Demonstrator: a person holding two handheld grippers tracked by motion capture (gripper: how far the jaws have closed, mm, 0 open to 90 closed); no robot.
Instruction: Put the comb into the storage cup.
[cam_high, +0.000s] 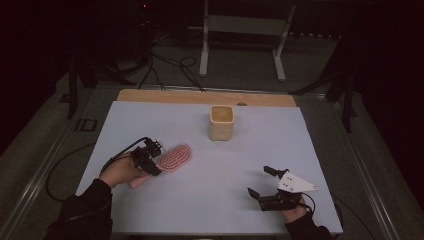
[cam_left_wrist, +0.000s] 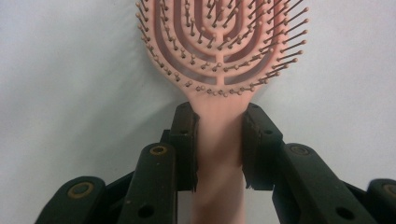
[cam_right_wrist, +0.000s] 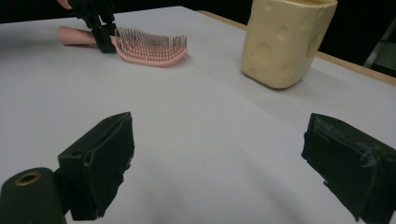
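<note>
A pink hairbrush (cam_high: 176, 156) (cam_left_wrist: 219, 37) lies bristles up on the white table cover, at the left. My left gripper (cam_high: 155, 160) (cam_left_wrist: 219, 119) is shut on its handle just below the head, and both black pads press the handle's sides. The right gripper view catches the same brush (cam_right_wrist: 149, 46) at the far left, with the left gripper (cam_right_wrist: 100, 28) clamped on it. My right gripper (cam_high: 259, 181) (cam_right_wrist: 219, 158) rests low near the front right of the table, open wide with nothing between its jaws.
A cream cup with round dimples (cam_high: 221, 122) (cam_right_wrist: 285, 42) stands upright at the middle back. The white cover (cam_high: 200, 205) spans the table, and a wooden strip (cam_high: 165, 96) shows along its far edge. Beyond the table are a metal stand (cam_high: 204, 50) and floor cables.
</note>
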